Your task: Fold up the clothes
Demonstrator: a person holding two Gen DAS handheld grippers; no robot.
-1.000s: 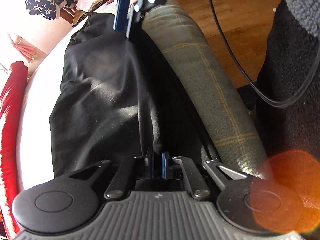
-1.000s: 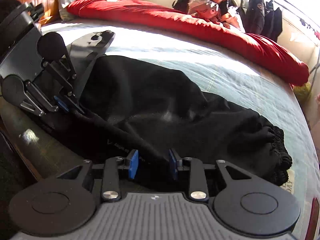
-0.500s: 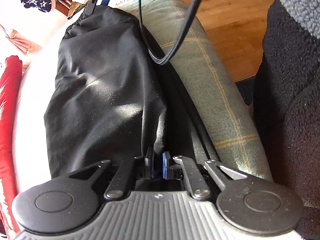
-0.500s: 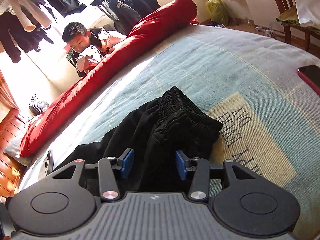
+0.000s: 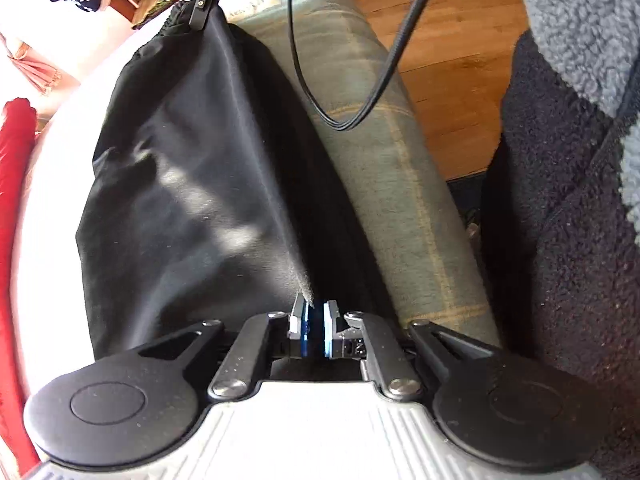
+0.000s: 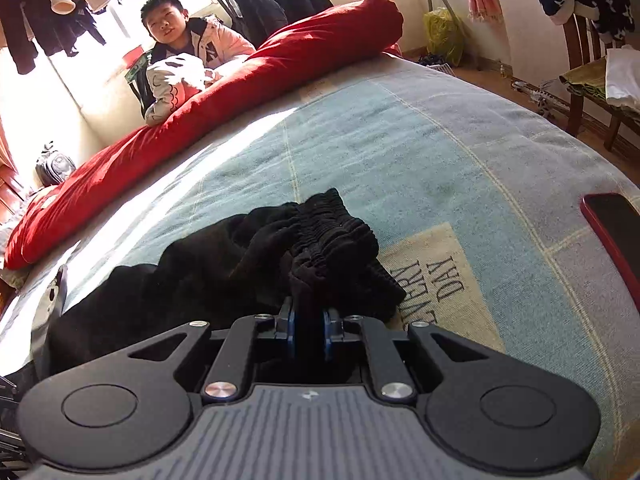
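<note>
Black trousers lie stretched along the near edge of the bed. My left gripper is shut on the fabric at the leg end. My right gripper is shut on the bunched elastic waistband at the other end. In the left wrist view the right gripper shows at the top, pinching the far corner of the trousers, which hang taut between the two grippers.
The bed has a pale blue checked cover. A rolled red quilt lies along the far side, with a child behind it. A red phone lies at right. A black cable hangs over the bed edge.
My right gripper moved from the trouser leg to the waistband end and closed on it. The trousers are now pulled taut. My left gripper stayed shut on the fabric.
</note>
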